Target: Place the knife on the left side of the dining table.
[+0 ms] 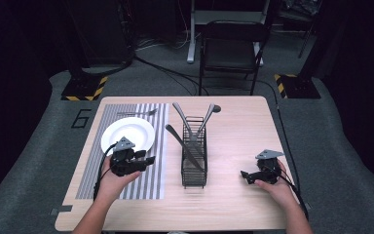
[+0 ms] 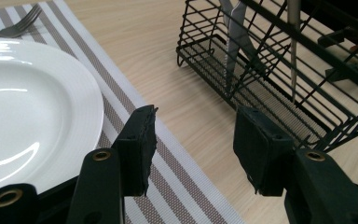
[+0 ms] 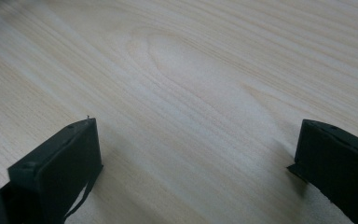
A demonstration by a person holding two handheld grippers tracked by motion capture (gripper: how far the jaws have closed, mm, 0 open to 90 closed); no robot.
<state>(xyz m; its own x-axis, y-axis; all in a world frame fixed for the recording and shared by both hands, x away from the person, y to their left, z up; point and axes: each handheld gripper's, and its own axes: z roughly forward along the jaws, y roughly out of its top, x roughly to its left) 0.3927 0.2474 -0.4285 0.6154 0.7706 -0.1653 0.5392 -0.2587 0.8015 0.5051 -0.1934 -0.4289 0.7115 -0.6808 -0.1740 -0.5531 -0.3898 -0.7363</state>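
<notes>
A white plate (image 1: 127,134) lies on a striped placemat (image 1: 153,170) at the table's left, with a fork (image 1: 137,113) beyond it. A black wire cutlery basket (image 1: 194,163) stands mid-table and holds a knife (image 1: 181,144) and two more utensils (image 1: 205,118) leaning out. My left gripper (image 1: 148,160) hovers open at the plate's near right edge, pointing toward the basket. In the left gripper view the plate (image 2: 32,102) is at the left, the basket (image 2: 279,74) at the right, and the gripper (image 2: 193,144) holds nothing. My right gripper (image 1: 245,175), also (image 3: 196,163), stands open over bare wood.
The wooden table (image 1: 238,131) has free room right of the basket. A black folding chair (image 1: 230,46) stands beyond the far edge. Cables and stand bases with yellow-black tape (image 1: 84,89) lie on the grey floor.
</notes>
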